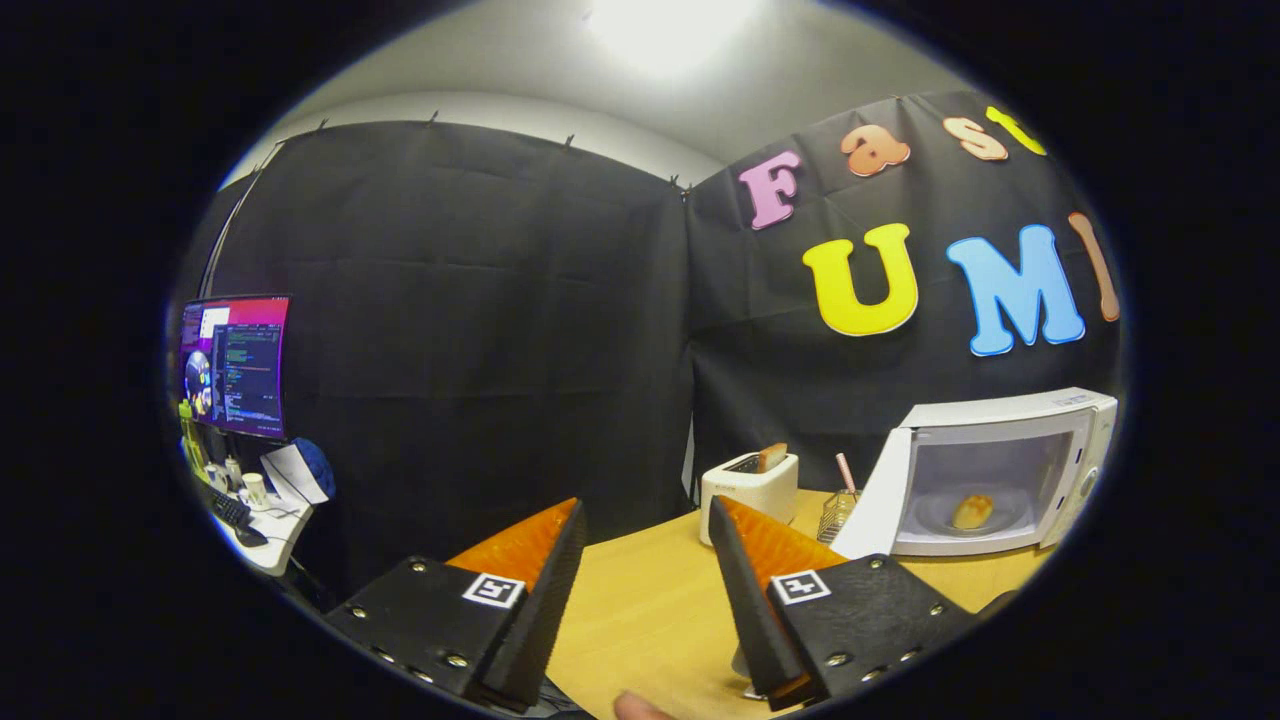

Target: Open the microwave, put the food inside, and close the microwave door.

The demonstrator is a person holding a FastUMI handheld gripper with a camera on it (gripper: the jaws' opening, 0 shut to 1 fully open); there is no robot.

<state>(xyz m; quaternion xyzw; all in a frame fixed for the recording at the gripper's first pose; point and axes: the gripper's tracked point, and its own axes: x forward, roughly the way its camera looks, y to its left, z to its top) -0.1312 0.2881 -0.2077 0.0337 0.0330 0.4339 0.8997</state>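
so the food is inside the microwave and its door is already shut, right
Not quite. The gripper view shows the food inside the microwave, but its door is swung open, not shut. The tongs are open, holding nothing, above the table.

Cloth-walled lab booth (480,330), monitor (235,365)

We see a smooth, pale wood-grain desk (650,610) with a soft sheen. The microwave (1000,470) has a glossy white plastic shell, and the toaster (750,485) looks like the same shiny white plastic. The wall (470,340) is matt, creased cloth. The open claw (645,545) has ribbed, rough-looking inner faces and matt plates with metal screws.
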